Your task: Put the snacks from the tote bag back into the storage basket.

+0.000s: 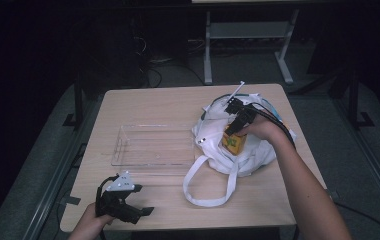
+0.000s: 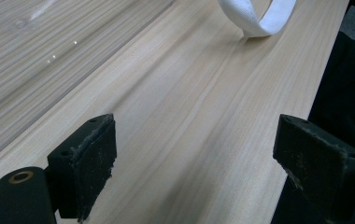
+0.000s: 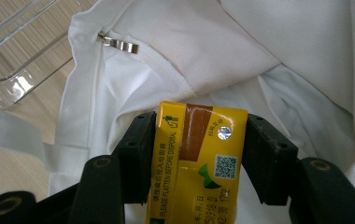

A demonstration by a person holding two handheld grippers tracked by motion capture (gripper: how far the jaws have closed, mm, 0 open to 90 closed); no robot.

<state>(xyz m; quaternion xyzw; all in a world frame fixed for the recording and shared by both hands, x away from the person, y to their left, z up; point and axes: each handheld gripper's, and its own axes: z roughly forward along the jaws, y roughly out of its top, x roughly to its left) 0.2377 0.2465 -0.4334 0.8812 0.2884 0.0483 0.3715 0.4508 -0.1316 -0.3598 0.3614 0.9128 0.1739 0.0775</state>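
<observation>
Boxy yellow carton (image 3: 196, 163) amid crumpled white cloth bag (image 3: 222, 51)

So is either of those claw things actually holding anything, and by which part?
The right gripper clamps a yellow drink carton by its two narrow sides near the top, over the white bag. The left gripper is open, holding nothing.

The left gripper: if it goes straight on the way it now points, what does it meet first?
Probably the bare light wooden table. Its open fingers point along it, and the white fabric strap loop lies farther ahead. How high the left gripper is, I cannot tell.
</observation>
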